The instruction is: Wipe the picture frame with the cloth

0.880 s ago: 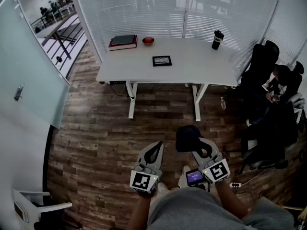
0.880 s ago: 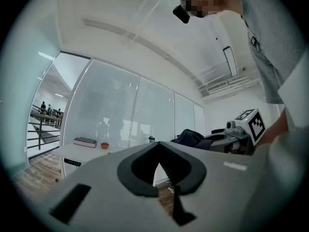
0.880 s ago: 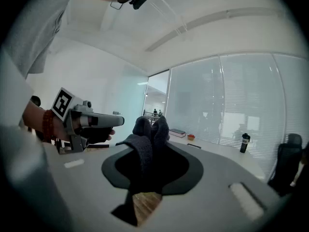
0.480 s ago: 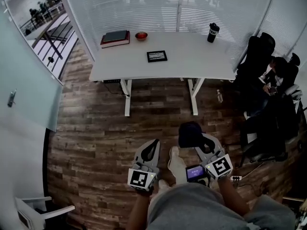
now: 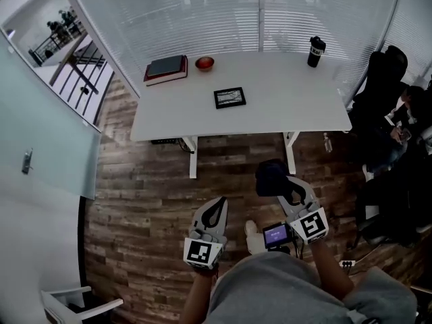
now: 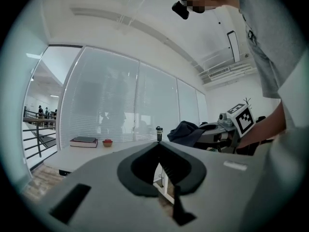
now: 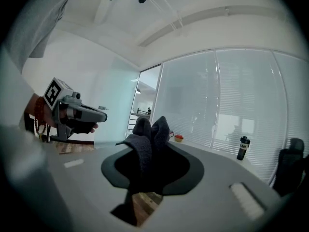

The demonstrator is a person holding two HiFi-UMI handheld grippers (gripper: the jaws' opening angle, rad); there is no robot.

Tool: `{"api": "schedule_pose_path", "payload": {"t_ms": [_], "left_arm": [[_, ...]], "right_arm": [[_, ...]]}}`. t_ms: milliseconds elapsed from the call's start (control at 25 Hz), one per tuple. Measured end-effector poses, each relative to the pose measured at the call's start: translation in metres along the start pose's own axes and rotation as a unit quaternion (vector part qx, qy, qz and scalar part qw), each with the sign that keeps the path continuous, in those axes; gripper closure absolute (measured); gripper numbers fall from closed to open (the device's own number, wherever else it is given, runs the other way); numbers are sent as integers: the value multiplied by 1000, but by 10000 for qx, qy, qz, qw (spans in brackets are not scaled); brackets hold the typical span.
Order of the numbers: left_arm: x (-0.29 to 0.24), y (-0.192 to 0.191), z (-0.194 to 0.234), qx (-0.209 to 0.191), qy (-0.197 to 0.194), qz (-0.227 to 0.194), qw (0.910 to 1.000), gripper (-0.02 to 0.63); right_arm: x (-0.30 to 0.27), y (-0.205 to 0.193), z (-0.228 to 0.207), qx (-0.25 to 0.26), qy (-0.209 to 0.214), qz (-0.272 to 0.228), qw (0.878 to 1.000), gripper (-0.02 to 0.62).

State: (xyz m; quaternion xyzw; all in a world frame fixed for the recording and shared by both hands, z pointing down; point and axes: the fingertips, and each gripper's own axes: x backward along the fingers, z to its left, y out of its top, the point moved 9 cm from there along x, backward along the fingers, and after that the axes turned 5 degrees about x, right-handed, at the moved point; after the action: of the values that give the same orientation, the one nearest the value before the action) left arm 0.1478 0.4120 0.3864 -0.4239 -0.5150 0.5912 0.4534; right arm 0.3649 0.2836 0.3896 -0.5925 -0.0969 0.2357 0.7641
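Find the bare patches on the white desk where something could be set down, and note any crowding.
The desk is bare across its right half, between the picture frame and the bottle at the back edge. The front left corner, before the books, is free too. Crowded: back left, books beside bowl.

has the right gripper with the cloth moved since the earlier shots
Yes. In the head view the right gripper, shut on the dark cloth, now sits closer to the white table's front edge than before.
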Motion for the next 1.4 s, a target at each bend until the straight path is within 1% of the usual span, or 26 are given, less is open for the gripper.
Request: {"api": "schedule_pose_path", "payload": {"t_ms": [160,360,600,680,800,920,1040,1240,1400], "left_arm": [[-50,1,22,-71,62,111,9999,603],[-94,-1,50,-49,232,147,9996,603],[-128,-2,88,77,265,184,9995,603],[-140,-4,108,89,249,218,9994,603],[-164,-6,141,181,221,200,9994,602],[-194,-9,182,153,69,221,9996,588],[-227,-13,225,-54,-171,430,9989,568],[-282,-19,291,-502,-651,901,9925,506],[-319,-29,335,-696,-1137,1151,9844,432]], "right_arm": [[-40,-12,-44,182,82,28,9998,477],[-83,-29,-87,149,199,169,9995,477],[-131,-40,-118,135,248,386,9989,477],[-149,-42,-126,85,212,536,9983,477],[-179,-46,-140,191,148,711,9972,477],[-214,-50,-158,410,45,947,9947,477],[-255,-54,-178,743,-15,1325,9884,477],[-315,-60,-215,1327,-109,2028,9701,477],[-357,-64,-236,1704,-111,2434,9548,477]]}}
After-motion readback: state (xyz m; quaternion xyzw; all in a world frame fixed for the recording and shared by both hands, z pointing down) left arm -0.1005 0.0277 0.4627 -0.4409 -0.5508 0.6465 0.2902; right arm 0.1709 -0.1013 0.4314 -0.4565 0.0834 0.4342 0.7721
